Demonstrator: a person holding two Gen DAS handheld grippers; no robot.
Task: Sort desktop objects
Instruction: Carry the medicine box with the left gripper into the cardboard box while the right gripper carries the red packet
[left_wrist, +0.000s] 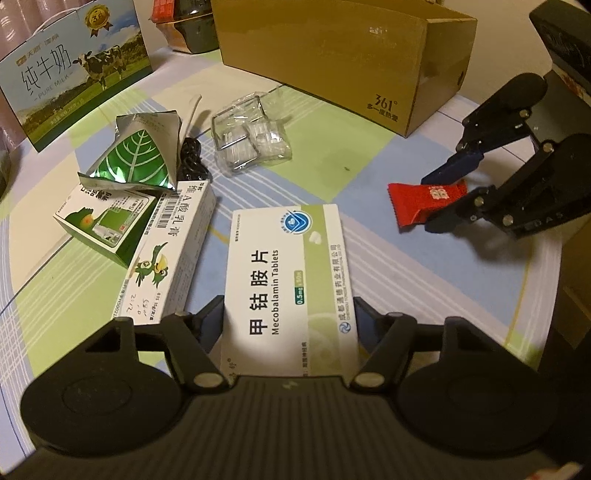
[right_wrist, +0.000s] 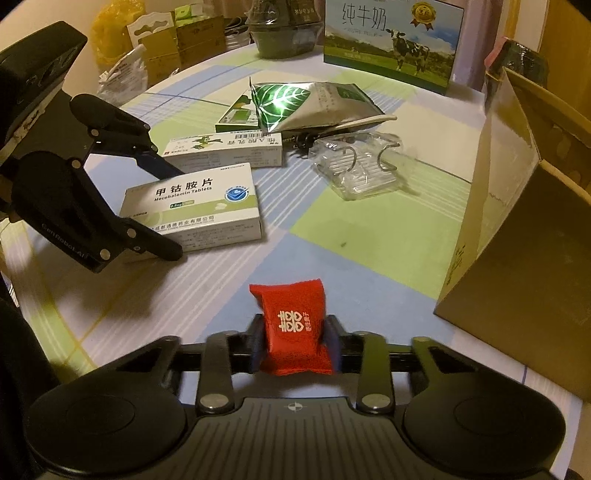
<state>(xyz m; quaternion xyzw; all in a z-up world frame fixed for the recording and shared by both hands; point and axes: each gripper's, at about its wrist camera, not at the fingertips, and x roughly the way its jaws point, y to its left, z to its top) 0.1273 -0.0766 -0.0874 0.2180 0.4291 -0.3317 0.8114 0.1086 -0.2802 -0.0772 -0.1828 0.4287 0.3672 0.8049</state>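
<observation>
My left fingers (left_wrist: 291, 314) clamp the near end of a white-and-green medicine box (left_wrist: 290, 273), printed "甲钴胺片 Mecobalamin Tablets", lying flat on the tabletop (left_wrist: 351, 162). My right fingers (right_wrist: 295, 343) pinch a small red packet (right_wrist: 293, 325) bearing a white double-happiness mark; it sits low over the checked cloth. Left of the tablets box: a long white box with a green bird cartoon (left_wrist: 166, 258), a green-and-white carton (left_wrist: 107, 225), a foil pouch with a leaf pattern (left_wrist: 136, 155). Beyond, crumpled clear plastic packaging (left_wrist: 251, 140). Farther back, a brown "361°" cardboard box (left_wrist: 354, 59) and a milk carton (left_wrist: 70, 70) reading "纯牛奶 PURE MILK".
</observation>
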